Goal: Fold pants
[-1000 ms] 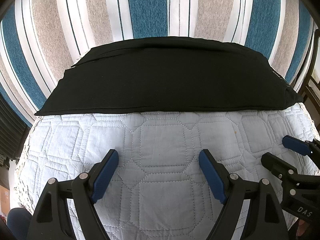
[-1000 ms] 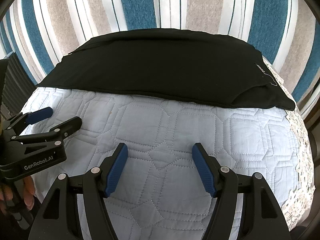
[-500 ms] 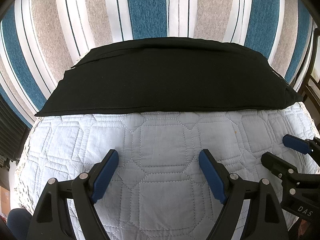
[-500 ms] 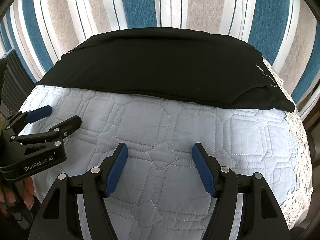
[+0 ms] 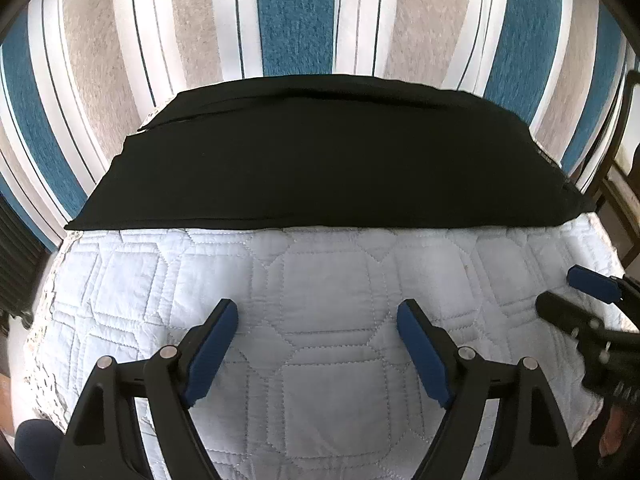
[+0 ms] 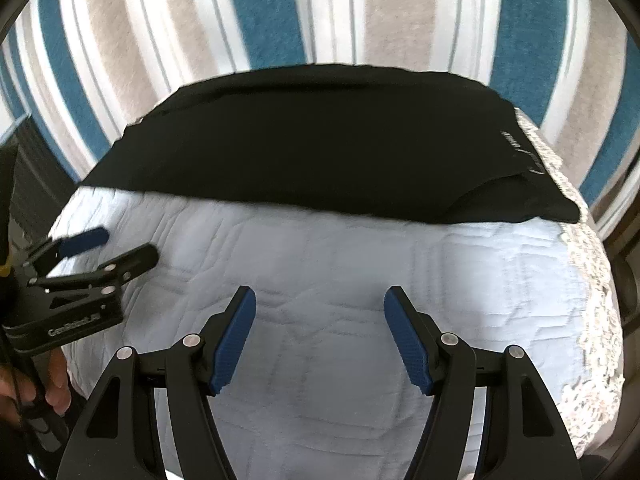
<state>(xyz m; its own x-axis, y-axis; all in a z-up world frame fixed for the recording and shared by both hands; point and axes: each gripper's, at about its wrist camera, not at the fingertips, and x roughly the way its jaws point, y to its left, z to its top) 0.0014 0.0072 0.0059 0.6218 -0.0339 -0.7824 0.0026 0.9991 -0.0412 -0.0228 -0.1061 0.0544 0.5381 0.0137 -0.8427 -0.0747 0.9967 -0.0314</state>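
Both the left gripper (image 5: 316,320) and the right gripper (image 6: 320,308) hover with jaws spread wide and empty over the quilt (image 5: 328,280). Ahead of both, well apart, the pants (image 5: 320,164) lie as a long flat band. Best to reach in level and pinch the two ends together, so the fold stays square.

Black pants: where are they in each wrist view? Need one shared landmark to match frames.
Left wrist: pants span the middle band, past both open grippers, on the far part of the quilt.
Right wrist: pants in the same middle band, small white mark at their right end.
Shared landmark: striped fabric behind them.
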